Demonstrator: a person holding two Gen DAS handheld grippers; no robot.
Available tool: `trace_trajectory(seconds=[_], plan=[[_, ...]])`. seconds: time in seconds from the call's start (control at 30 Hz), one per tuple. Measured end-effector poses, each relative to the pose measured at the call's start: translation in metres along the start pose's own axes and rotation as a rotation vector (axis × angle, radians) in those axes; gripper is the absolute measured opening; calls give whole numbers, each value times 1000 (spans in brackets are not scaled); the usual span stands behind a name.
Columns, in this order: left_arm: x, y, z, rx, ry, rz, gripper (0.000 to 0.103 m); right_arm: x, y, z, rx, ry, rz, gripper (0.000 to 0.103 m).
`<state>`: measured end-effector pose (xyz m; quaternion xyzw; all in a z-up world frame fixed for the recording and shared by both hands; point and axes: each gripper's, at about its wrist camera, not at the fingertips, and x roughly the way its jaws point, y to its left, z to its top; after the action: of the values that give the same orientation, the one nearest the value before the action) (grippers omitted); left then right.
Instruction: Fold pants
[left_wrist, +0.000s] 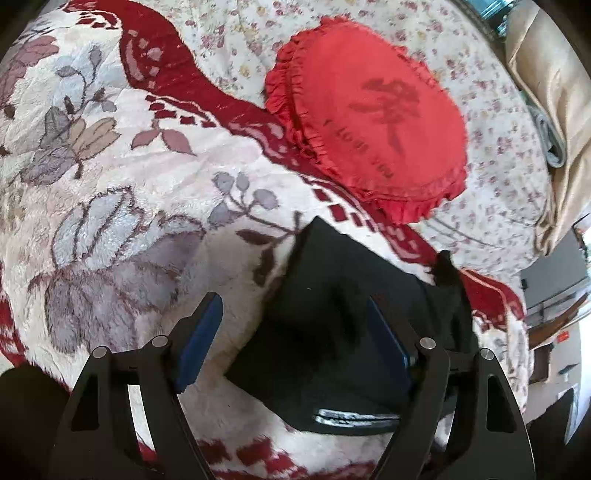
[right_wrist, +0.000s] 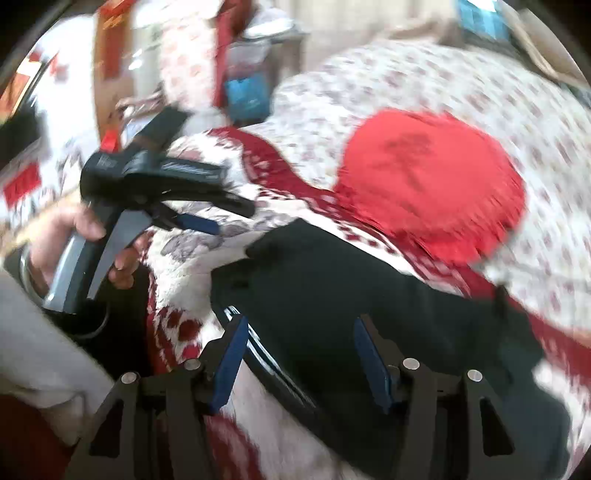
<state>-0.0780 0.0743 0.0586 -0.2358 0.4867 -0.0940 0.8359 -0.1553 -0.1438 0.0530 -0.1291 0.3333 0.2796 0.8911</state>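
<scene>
Pants lying folded on bed; left gripper, right gripper hovering over bundle, fingers spread, gripping nothing, seemingly for letting fold settle.

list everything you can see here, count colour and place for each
pants: 1, black, folded into a block on the blanket, near edge
blanket: 1, cream plush with grey flowers and a red border, spread over the bed
cushion: 1, red, round with a frilled rim and dark print, on the sheet just beyond the pants
sheet: 1, white with small pink flowers, under the blanket and cushion
beige cloth: 1, bunched at the far right edge
left gripper: 1, black with blue pads, jaws open, over the pants' left edge
right gripper: 1, black with blue pads, jaws open above the pants
left hand: 1, on the left gripper's grey handle
</scene>
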Motion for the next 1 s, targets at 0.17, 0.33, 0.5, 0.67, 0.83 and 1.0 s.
trace_trajectory(seconds=[0.17,0.33,0.5,0.67,0.83,1.0], plan=[[21,-1,3,21,30,24,79,73,24,4,-22,80,9,50],[33,-9,3,48,38,-5,79,95,7,4,78,98,9,34],[33,-28,1,132,30,-17,47,84,4,10,107,80,77,5],[-1,-30,1,170,-32,-54,20,55,13,26,122,23,146,0],[-4,-20,1,167,-19,-26,20,53,21,24,97,9,49,1],[6,-3,3,90,10,19,49,65,17,22,105,42,2,35]])
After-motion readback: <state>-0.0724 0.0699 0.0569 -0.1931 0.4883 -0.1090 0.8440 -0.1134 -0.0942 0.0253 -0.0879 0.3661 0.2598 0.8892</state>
